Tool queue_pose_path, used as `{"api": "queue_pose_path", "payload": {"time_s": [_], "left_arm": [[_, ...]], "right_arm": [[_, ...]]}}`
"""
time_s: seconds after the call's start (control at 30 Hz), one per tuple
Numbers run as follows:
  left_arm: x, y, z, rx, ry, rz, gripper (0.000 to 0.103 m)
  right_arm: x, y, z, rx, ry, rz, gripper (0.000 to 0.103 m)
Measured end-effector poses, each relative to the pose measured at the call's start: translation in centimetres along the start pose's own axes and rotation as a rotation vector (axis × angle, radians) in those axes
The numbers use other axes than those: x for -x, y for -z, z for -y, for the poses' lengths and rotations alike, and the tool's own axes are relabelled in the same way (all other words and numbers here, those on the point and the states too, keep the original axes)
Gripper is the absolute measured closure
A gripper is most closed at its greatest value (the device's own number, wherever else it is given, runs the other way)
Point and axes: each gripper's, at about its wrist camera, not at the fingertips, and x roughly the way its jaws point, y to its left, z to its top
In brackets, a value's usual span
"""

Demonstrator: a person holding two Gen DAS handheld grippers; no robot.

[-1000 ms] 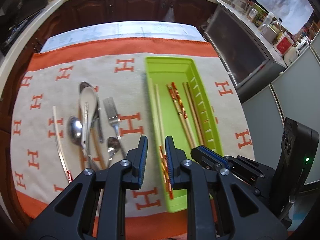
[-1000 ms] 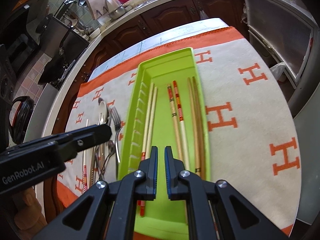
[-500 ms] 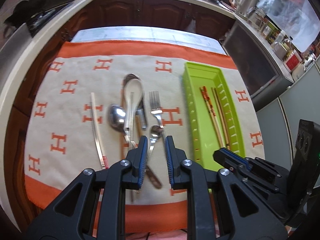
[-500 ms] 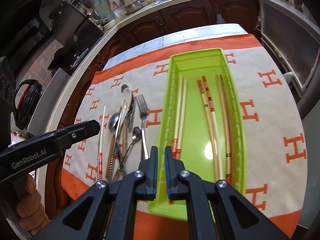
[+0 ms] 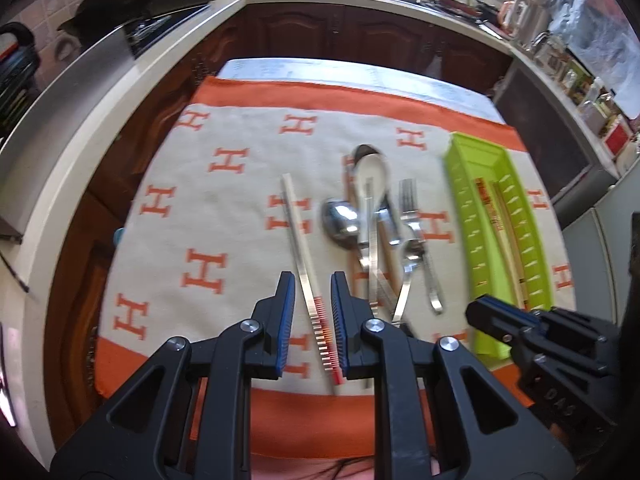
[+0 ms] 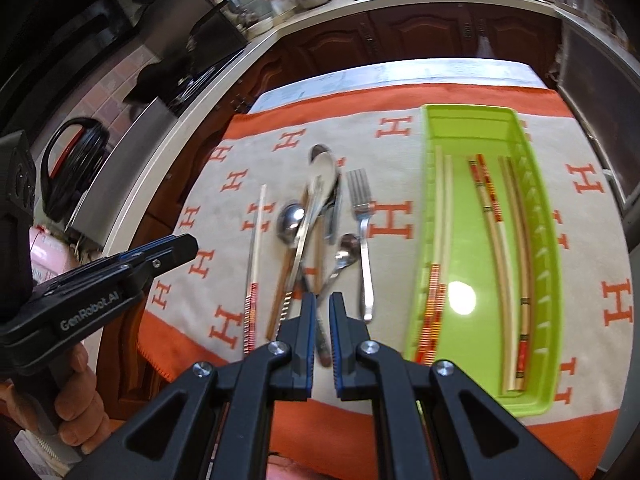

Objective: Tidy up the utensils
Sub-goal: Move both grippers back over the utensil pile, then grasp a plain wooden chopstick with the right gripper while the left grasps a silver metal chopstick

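Observation:
A lime-green tray [image 6: 427, 184] on the right of the cloth holds several chopsticks [image 6: 494, 216]. To its left lies a heap of cutlery: a fork [image 6: 362, 216], a metal spoon [image 6: 291, 220] and a white ceramic spoon [image 6: 323, 174]. One loose chopstick [image 5: 298, 232] with a red-striped end lies left of the heap. My left gripper [image 5: 313, 286] hovers above that striped end, jaws nearly together and holding nothing. My right gripper [image 6: 322, 304] hangs over the handle ends of the heap, also narrowly shut and empty. The tray [image 5: 460, 184] is at the right of the left wrist view.
The beige cloth [image 5: 208, 216] with orange H marks and an orange border covers a small table ringed by a pale counter [image 5: 100, 128] and dark wood cabinets. A hand [image 6: 76, 400] holds the left gripper's handle. A black kettle [image 6: 76, 168] sits on the left counter.
Both grippers have swept left, away from the green tray. The left one now sits over the lone chopstick and the right one over the cutlery heap. The jaws have kept the same gap.

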Motion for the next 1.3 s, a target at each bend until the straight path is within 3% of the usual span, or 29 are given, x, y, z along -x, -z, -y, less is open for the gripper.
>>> {"api": "queue_pose_path", "payload": {"time_s": [0.3,0.73,1.03,1.3], "left_arm": [[-3.0,1.5,-4.5,0.041,-0.044,-0.064,0.088],[-7.8,2.5,-8.2,0.098,0.091,-0.161,0.088],[-9.4,2.4,-8.9,0.114,0.134,-0.186,0.088],[-10.2,2.3,-9.6,0.131,0.154,-0.194,0.087]], "right_arm": [[-3.1,-0.6,-3.9,0.073,-0.036,-0.068,0.096],[-9.7,-1.9,-6.5,0.094,-0.086,-0.214,0.096],[-14.3,-2.3,-7.4,0.114,-0.040,-0.304,0.096],[-15.4,-2.3,-8.0,0.197,0.059,-0.291,0.096]]}}
